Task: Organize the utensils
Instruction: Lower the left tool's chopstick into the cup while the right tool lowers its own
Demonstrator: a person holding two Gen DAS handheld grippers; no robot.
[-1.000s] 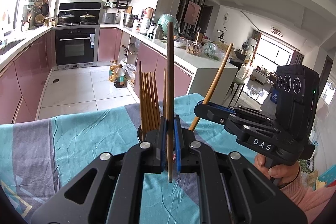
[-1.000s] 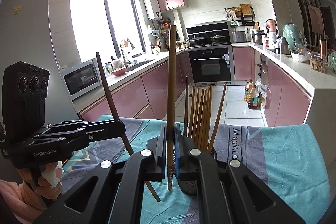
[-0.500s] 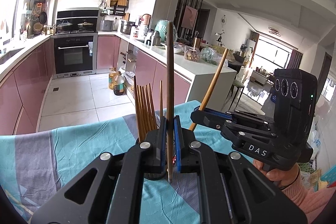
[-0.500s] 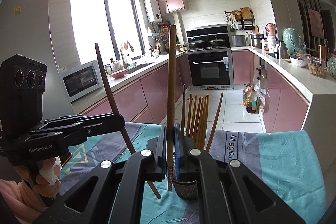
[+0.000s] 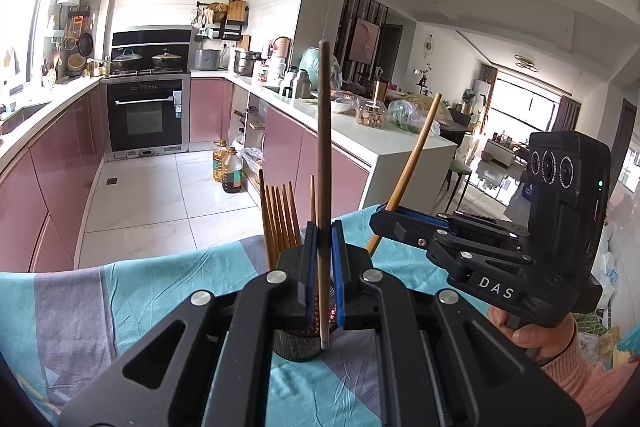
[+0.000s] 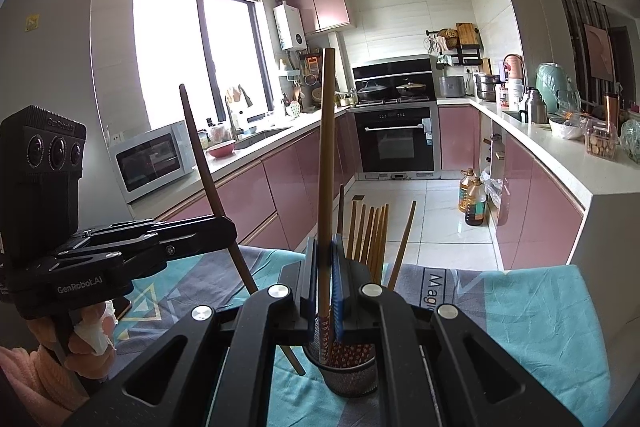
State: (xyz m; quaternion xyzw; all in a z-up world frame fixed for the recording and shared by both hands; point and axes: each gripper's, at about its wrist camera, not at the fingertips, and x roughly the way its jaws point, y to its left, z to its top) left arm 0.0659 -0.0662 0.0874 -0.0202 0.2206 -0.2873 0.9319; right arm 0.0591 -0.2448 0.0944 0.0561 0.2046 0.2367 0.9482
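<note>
A black mesh holder (image 6: pixel 352 375) stands on the table with several wooden chopsticks (image 6: pixel 370 233) upright in it; it also shows in the left wrist view (image 5: pixel 298 345). My left gripper (image 5: pixel 323 267) is shut on a dark brown chopstick (image 5: pixel 324 155), held upright, its lower tip beside the holder's rim. My right gripper (image 6: pixel 323 279) is shut on a lighter chopstick (image 6: pixel 326 155), its patterned lower end inside the holder. The right gripper also shows in the left wrist view (image 5: pixel 384 219), and the left gripper in the right wrist view (image 6: pixel 230 227).
The table carries a teal and grey cloth (image 6: pixel 532 311). Behind it are pink kitchen cabinets (image 6: pixel 280 183), an oven (image 6: pixel 394 143), a white counter (image 5: pixel 384 139) with jars and bags, and oil bottles (image 5: pixel 228 169) on the floor.
Both grippers have come closer over the holder with their chopsticks. The right chopstick's lower end has gone down into the holder.
</note>
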